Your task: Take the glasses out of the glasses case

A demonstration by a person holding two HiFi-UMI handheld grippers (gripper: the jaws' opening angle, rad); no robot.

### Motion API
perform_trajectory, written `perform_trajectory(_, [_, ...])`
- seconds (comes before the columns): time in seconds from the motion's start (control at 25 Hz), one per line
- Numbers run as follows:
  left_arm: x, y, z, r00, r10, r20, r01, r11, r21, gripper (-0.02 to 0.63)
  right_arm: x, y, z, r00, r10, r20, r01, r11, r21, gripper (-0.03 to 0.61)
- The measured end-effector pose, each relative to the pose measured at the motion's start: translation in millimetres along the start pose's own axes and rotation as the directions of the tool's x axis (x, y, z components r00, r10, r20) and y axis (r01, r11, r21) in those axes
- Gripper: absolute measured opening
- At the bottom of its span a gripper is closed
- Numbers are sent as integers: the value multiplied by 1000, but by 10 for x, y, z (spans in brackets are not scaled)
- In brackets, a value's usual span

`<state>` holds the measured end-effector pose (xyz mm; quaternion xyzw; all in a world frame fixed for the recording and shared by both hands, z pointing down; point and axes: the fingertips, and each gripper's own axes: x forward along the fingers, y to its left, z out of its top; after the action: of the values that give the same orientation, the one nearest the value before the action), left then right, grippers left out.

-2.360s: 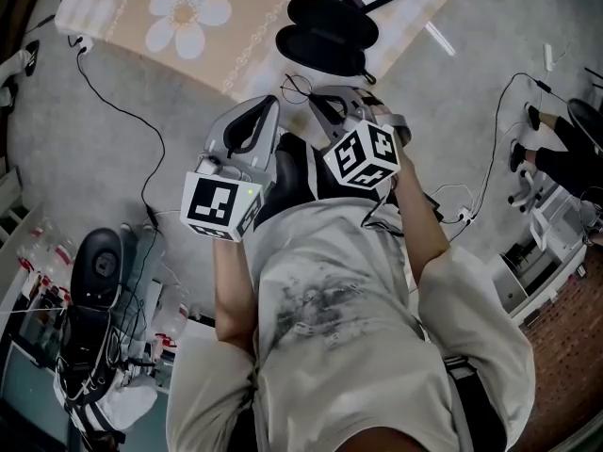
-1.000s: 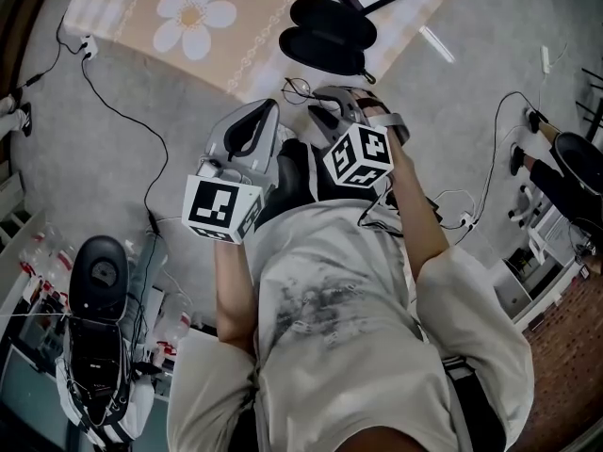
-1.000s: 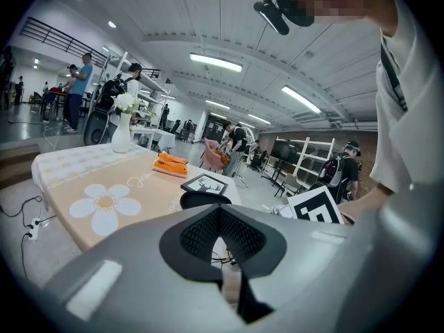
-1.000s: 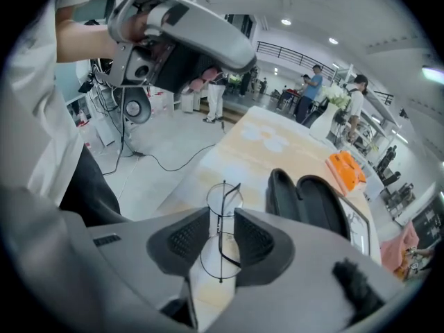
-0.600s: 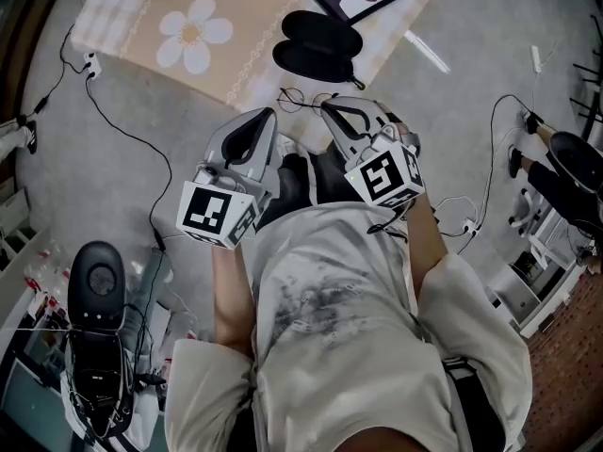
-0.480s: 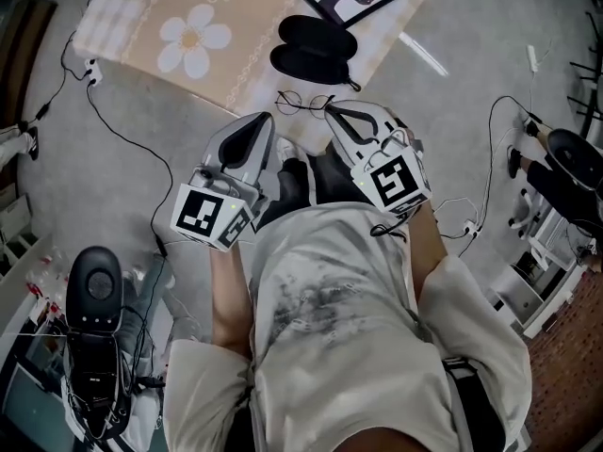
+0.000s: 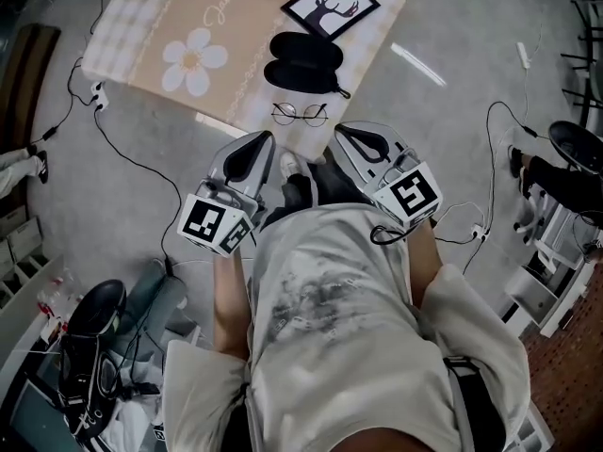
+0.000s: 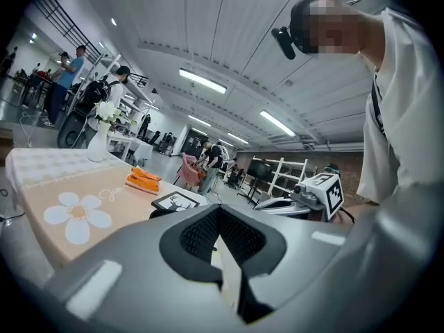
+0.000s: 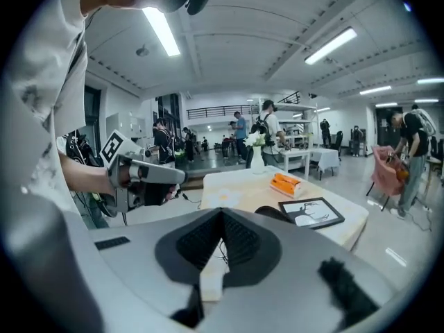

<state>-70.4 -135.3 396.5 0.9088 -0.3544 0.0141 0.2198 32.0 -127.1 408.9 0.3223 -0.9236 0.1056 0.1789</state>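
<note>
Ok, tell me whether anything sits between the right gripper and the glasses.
Nothing visible does. The glasses lie on the table just in front of the open glasses case, with a clear gap to the right gripper, jaws shut and empty.

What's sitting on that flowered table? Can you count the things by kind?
Glasses case: 1
Glasses: 1
Framed deer picture: 1
Orange packet: 1
Vase of flowers: 1
Total: 5
</note>
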Motion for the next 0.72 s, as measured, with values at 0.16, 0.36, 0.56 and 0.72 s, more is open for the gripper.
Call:
perform_trajectory(0.16, [19,4,-88,1000,-5,-8,5,1000,3,3,-21,15,-97,1000,-12,-8,12,1000,26,15])
perform_trajectory(0.36, [40,-20,-92,1000,-18,-11,18,1000,11,3,-42,15,-87,1000,-18,-4,18,1000,25,15])
perform_trajectory(0.56, [50,-29,-91,1000,-17,-15,17,1000,14,3,-39,19,-89,1000,-21,-12,21,1000,16,15])
perform_trajectory(0.72, [60,-13,-100,1000,-10,-23,10,1000,7,3,-41,15,-83,1000,-22,-14,22,1000,13,15])
